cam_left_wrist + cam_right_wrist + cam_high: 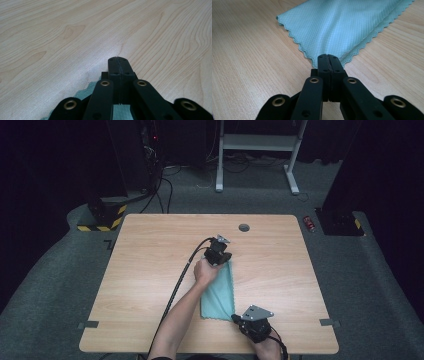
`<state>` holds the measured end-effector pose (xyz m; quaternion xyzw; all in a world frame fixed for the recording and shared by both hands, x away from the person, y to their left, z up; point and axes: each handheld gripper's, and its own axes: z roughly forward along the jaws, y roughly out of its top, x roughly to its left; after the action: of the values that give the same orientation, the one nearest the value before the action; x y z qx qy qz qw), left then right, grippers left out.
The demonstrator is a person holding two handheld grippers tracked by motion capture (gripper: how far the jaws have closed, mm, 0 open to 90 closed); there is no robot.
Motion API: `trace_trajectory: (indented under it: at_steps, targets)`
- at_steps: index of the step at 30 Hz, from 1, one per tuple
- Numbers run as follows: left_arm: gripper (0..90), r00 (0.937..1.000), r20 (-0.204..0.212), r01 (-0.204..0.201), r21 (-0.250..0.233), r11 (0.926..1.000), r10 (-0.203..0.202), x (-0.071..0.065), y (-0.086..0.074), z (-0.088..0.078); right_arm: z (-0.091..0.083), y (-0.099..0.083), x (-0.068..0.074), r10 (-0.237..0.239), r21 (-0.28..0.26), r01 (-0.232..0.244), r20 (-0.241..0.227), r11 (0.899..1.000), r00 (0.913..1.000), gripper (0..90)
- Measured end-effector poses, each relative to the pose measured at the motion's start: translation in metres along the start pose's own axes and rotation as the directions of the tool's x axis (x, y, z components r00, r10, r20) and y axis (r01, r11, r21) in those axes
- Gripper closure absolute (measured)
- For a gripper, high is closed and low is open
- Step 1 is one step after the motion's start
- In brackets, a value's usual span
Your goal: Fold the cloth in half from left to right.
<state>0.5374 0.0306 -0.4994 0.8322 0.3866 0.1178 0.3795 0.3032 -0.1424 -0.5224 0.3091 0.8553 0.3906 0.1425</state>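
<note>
No text, label, brand or number can be read anywhere. The one sign is the yellow-and-black hazard striping on the dark base (102, 217) standing on the floor just beyond the table (150, 250), at its far left corner.

Overhead, looking forward and down at the table (150, 250); two close, low along jaws, sharing the cloth (342, 27).

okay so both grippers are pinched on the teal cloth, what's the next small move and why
Probably lift both grippers a little together. The left gripper is shut on the far end of the teal cloth and the right gripper on a near corner, while the folded cloth lies flat on the table. Raising it should free it for the next fold or for spreading out.
</note>
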Motion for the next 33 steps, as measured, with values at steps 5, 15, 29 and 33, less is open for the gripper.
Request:
trace_trajectory:
  at_steps: [5, 15, 29, 33]
  targets:
    - [89.9, 1.0000, 0.000, -0.003, 0.003, 1.0000, 0.003, -0.002, 0.000, 0.003, 0.000, 0.000, 0.000, 0.005, 0.005, -0.005, -0.002, 1.000, 1.0000, 89.5]
    - [78.5, 0.9997, 0.020, -0.015, -0.030, 0.9994, 0.016, -0.004, 0.002, 0.001, -0.003, -0.001, -0.005, 0.035, -0.006, -0.035, -0.028, 0.999, 0.9990, 77.4]
    - [59.9, 0.9990, -0.045, 0.000, -0.026, 0.9997, -0.001, 0.005, -0.043, -0.054, 0.011, 0.026, -0.039, 0.083, -0.061, -0.083, -0.009, 0.995, 0.9965, 61.9]
    - [57.3, 0.9964, -0.084, 0.001, -0.020, 0.9998, -0.002, 0.006, -0.068, -0.075, 0.026, 0.038, -0.044, 0.068, -0.032, -0.068, 0.015, 0.997, 0.9976, 60.7]
